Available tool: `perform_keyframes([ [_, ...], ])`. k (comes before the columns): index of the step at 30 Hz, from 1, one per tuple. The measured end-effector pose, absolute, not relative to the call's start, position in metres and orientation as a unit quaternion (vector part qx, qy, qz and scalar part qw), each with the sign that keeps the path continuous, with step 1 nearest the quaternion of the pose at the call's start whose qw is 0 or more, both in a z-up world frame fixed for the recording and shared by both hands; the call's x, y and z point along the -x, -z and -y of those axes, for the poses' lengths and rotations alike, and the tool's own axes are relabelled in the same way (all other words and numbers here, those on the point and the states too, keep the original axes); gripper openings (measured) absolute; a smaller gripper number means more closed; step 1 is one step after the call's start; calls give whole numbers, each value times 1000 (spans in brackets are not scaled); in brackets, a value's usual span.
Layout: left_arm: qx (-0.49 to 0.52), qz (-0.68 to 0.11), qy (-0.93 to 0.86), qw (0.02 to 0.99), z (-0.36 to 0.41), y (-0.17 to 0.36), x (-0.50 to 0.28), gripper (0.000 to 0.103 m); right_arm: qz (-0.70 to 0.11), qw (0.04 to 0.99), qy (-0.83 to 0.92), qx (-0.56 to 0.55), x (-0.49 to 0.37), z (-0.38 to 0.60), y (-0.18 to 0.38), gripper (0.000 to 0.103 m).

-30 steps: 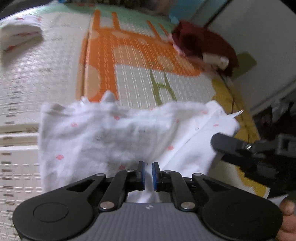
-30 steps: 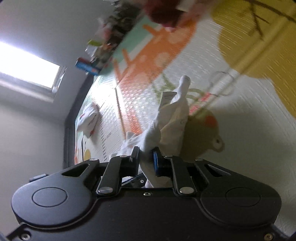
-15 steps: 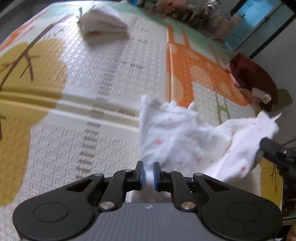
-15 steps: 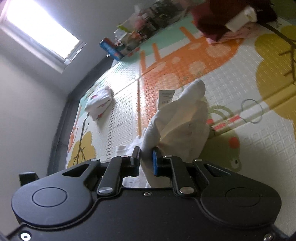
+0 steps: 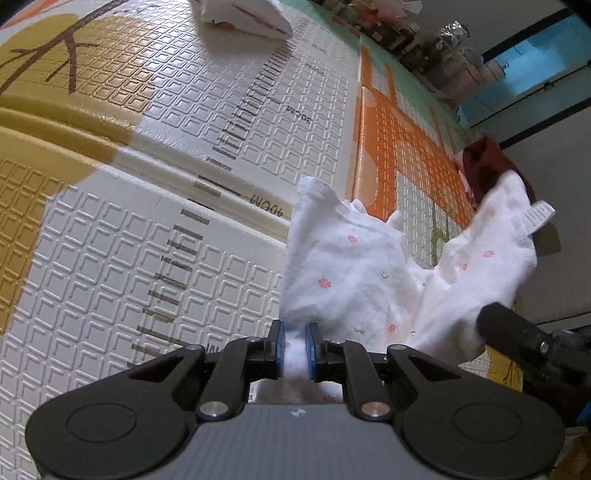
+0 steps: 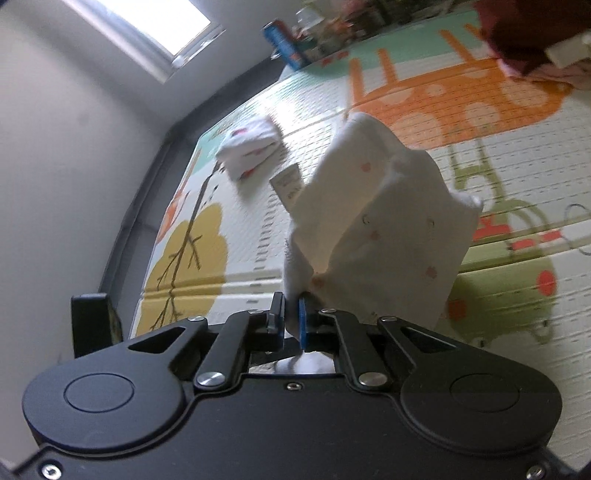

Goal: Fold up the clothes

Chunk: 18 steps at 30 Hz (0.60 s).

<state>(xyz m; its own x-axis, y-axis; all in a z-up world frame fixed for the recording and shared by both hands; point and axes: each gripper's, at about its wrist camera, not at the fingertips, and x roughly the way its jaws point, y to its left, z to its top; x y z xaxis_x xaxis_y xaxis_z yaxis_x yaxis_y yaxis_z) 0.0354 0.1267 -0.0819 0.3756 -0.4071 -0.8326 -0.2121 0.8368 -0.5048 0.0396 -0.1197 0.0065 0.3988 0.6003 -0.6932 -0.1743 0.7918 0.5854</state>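
A white garment with small pink flowers hangs bunched above the play mat, held between both grippers. My left gripper is shut on its near edge, with cloth pinched between the blue pads. One black finger of the right gripper grips the other end at the right of the left wrist view. In the right wrist view my right gripper has its jaws closing tight on a fold of the same garment, whose label sticks out at the left.
A folded white garment lies at the mat's far end. A dark red clothes pile sits at the mat's right edge. Clutter and a blue box line the far wall.
Both grippers have rolled and swung across the mat with the garment. The cloth, stretched wide a second ago, now hangs bunched between them. The right jaws have narrowed on it.
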Motion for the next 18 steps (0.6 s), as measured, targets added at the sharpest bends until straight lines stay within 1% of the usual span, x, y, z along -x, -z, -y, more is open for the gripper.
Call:
perform_keyframes([
  [7,327,-553,61,764,-138,90,-37,16,-518,793,-265,-178,-36,86,-5,6],
  [15,379,-549,54,743,-151,101,-36,15,-534,788,-271,-144,-39,62,2,6],
  [18,393,-546,45,738,-156,102,-36,16,-548,778,-269,-146,-45,59,9,8],
])
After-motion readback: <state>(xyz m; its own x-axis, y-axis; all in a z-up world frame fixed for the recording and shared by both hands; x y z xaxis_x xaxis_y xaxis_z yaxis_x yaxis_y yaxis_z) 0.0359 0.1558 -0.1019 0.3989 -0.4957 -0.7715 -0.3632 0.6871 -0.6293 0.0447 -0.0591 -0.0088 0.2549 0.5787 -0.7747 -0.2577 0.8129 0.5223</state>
